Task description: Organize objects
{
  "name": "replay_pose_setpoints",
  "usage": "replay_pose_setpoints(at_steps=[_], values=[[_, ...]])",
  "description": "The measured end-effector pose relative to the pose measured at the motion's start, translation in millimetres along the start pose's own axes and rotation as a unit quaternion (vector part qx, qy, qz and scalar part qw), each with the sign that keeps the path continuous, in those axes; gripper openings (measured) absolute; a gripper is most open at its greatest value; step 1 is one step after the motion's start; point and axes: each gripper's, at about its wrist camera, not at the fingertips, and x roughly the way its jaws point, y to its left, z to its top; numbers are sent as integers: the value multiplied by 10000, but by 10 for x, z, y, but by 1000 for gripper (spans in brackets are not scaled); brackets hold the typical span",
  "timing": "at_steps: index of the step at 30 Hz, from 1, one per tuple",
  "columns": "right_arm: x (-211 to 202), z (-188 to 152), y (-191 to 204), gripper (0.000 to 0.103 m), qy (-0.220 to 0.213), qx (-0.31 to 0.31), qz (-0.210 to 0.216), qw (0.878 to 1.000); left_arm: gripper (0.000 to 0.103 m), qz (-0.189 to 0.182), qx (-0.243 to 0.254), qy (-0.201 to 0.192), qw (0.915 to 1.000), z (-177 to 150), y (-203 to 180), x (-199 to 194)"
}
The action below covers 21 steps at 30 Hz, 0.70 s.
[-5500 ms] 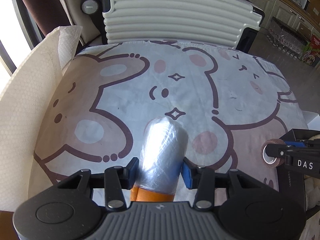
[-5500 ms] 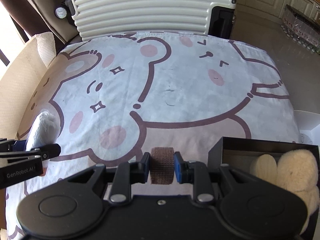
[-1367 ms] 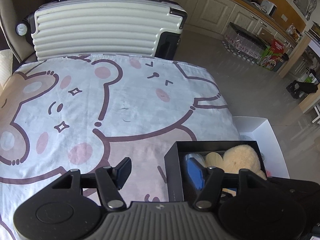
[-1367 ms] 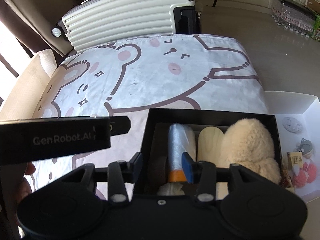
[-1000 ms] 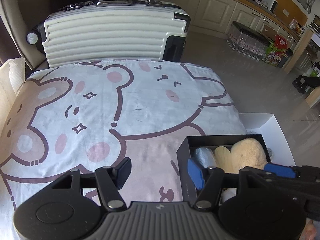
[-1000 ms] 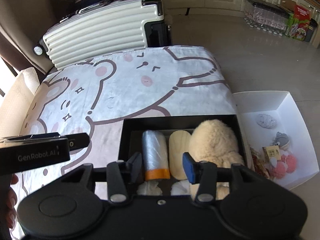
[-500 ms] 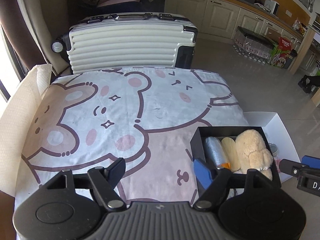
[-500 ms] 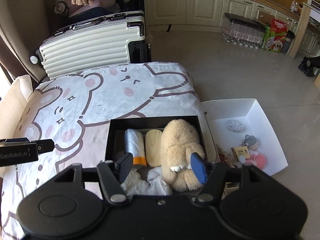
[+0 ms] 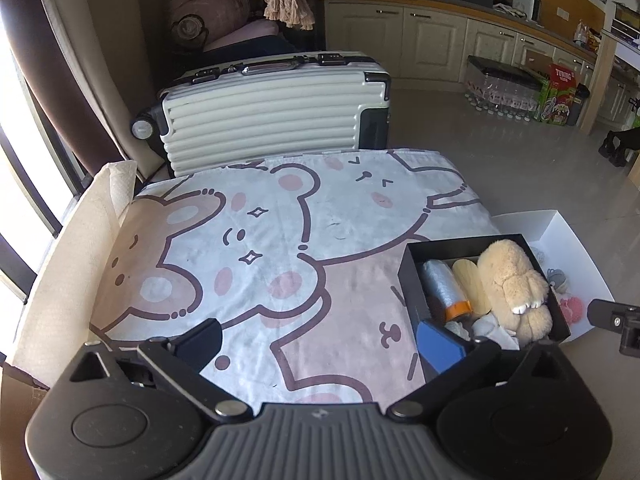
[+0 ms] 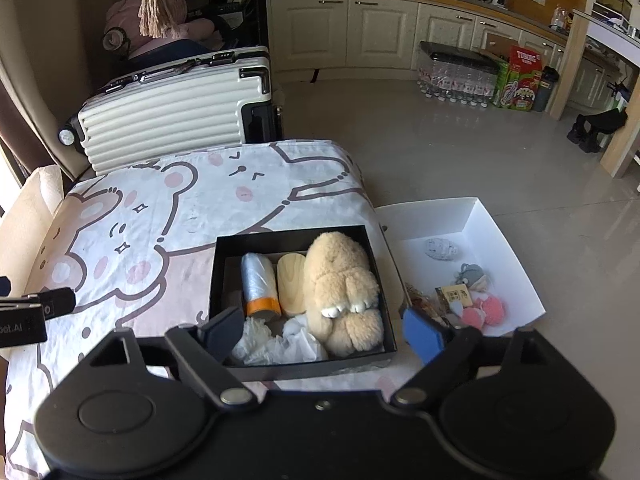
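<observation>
Black box at the blanket's right edge holds plush rabbit, bag roll. Left gripper and right gripper jaws are opening, nothing between them.

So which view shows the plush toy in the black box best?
The right wrist view: the plush toy lies near the middle, whole, beside the wooden piece in the black box. The left wrist view shows it smaller, off to the right edge and more distorted.

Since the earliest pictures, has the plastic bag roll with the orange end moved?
Yes. The plastic bag roll went from the left gripper's jaws over the bear-print cloth into the black box.
</observation>
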Motion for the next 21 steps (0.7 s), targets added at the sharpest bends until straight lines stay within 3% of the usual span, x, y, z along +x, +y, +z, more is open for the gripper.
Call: replay_pose_setpoints(at_steps=[7, 21], values=[[-97, -114, -8, 103, -77, -4, -217, 9997, 103, -64, -141, -17, 9999, -83, 98, -49], [-121, -128, 50, 103, -91, -93, -256, 9996, 103, -150, -52, -128, 9998, -90, 103, -75]])
